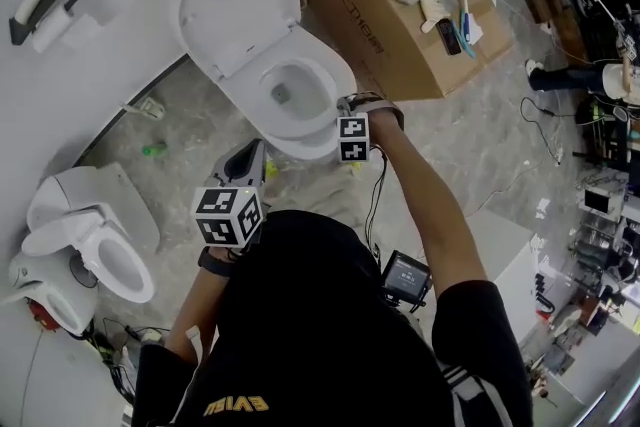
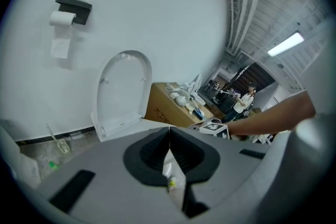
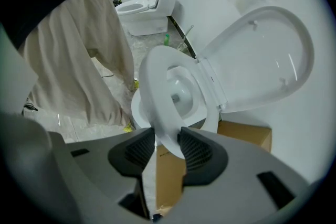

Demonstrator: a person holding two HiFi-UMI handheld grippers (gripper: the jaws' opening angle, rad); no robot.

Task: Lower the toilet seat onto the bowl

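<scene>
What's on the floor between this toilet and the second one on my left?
In the head view, a small green item and a pale brush-like thing by the wall lie on that stretch of floor.

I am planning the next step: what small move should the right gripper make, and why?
Probably ease the right gripper downward without releasing: its jaws clamp the front edge of the toilet seat, which appears tilted above the bowl, not resting on it.

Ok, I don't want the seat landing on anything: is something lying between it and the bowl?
Nothing visible does. The right gripper is clamped on the toilet seat at its front edge, the bowl under it looks bare, and the lid stands raised behind.
</scene>
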